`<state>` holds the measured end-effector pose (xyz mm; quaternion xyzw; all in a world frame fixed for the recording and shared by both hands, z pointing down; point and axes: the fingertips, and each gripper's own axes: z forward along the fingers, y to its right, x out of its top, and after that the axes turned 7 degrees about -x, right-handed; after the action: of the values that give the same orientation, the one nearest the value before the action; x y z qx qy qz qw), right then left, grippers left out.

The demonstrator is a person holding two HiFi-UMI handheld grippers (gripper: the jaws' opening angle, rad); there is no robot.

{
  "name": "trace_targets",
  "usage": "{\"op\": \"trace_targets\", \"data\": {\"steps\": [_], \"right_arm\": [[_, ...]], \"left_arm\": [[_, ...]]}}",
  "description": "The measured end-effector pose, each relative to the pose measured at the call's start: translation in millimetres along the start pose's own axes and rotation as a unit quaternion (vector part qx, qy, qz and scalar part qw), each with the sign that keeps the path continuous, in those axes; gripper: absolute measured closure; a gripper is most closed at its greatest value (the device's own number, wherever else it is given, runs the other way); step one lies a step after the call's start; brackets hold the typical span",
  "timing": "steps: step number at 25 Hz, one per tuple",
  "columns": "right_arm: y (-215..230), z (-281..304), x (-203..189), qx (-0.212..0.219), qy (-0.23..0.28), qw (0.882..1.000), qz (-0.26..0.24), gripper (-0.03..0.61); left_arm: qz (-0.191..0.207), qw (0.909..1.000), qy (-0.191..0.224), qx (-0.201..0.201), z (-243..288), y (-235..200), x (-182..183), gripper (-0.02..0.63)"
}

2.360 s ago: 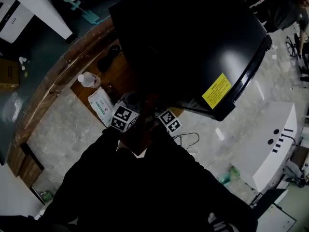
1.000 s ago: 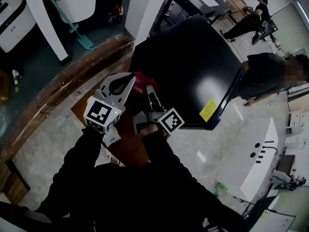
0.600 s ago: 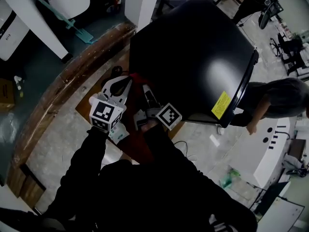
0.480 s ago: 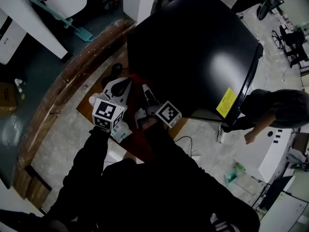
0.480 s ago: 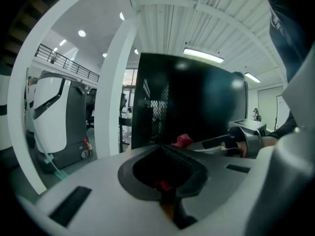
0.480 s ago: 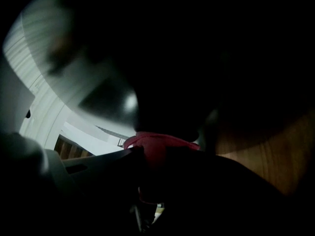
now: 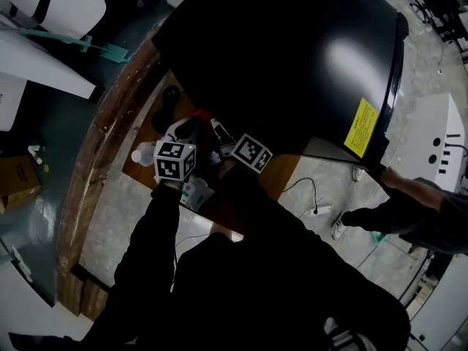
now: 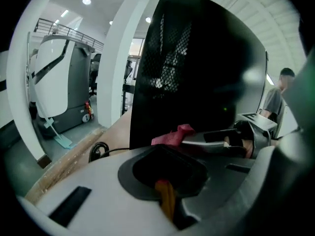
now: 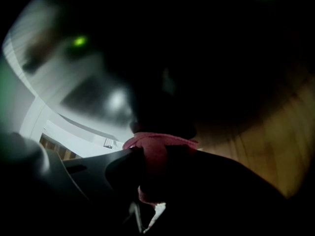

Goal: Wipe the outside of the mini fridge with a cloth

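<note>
one black mini fridge (image 7: 292, 57), one red cloth (image 9: 157, 149), two grippers, left gripper (image 7: 186, 126), right gripper (image 7: 217, 130), one bystander (image 7: 417, 210)

looks like a big open tech lab or workshop hall, bulky white machines (image 7: 431, 141) on a pale tile floor (image 7: 329, 189), teal mop (image 7: 110, 50) nearby, cardboard box (image 7: 18, 181), tall white pillar (image 8: 120, 58), upstairs railing (image 8: 64, 31), ceiling spotlights (image 8: 86, 1)

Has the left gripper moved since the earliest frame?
Yes: left gripper went from beside the white packet toward the side of the black mini fridge.
</note>
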<state>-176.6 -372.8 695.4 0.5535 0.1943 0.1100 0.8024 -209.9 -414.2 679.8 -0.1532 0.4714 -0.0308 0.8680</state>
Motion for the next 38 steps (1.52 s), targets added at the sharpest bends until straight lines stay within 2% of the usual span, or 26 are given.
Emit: {"op": "trace_targets", "data": {"steps": [7, 11, 15, 18, 21, 23, 25, 27, 30, 33, 38], "right_arm": [[50.6, 14.9, -11.3, -0.035, -0.009, 0.999, 0.019, 0.488], [71.5, 19.2, -12.4, -0.060, -0.007, 0.998, 0.034, 0.489], [46.5, -7.6, -11.8, -0.041, -0.008, 0.999, -0.014, 0.491], [5.7, -54.0, -11.1, -0.006, -0.003, 0.998, -0.061, 0.489], [-40.1, -112.9, -10.8, 0.027, 0.006, 0.991, -0.134, 0.489], [-70.7, -156.2, -9.9, 0.046, 0.013, 0.979, -0.200, 0.489], [-96.8, -204.1, -2.5, 0.063, 0.021, 0.959, -0.274, 0.489], [-116.9, -250.9, 13.0, 0.075, 0.028, 0.933, -0.350, 0.489], [-133.3, -303.7, 38.4, 0.080, 0.032, 0.894, -0.439, 0.492], [-141.3, -338.0, 59.6, 0.094, 0.024, 0.864, -0.494, 0.495], [-157.8, -403.3, 89.8, 0.141, 0.004, 0.823, -0.551, 0.495]], "left_arm": [[-0.035, 0.9976, -0.060, 0.001, 29.2, -14.9, -45.7, 0.607], [-0.050, 0.9955, -0.080, 0.002, 39.0, -23.0, -55.5, 0.607], [-0.036, 0.9980, -0.053, -0.004, 15.7, -7.9, -39.0, 0.607], [0.003, 0.9996, -0.010, -0.025, -23.8, 28.0, -13.7, 0.607], [0.046, 0.9967, 0.026, -0.061, -71.1, 76.0, 10.0, 0.607], [0.078, 0.9917, 0.042, -0.094, -101.9, 114.3, 21.4, 0.607], [0.108, 0.9849, 0.056, -0.124, -127.2, 159.7, 29.1, 0.607], [0.121, 0.9789, 0.079, -0.144, -145.8, 205.7, 38.6, 0.607], [0.114, 0.9753, 0.117, -0.149, -163.8, 255.6, 55.8, 0.607], [0.103, 0.9731, 0.152, -0.139, -171.6, 291.5, 72.7, 0.607], [0.105, 0.9698, 0.190, -0.111, -171.9, 360.1, 92.3, 0.607]]}}
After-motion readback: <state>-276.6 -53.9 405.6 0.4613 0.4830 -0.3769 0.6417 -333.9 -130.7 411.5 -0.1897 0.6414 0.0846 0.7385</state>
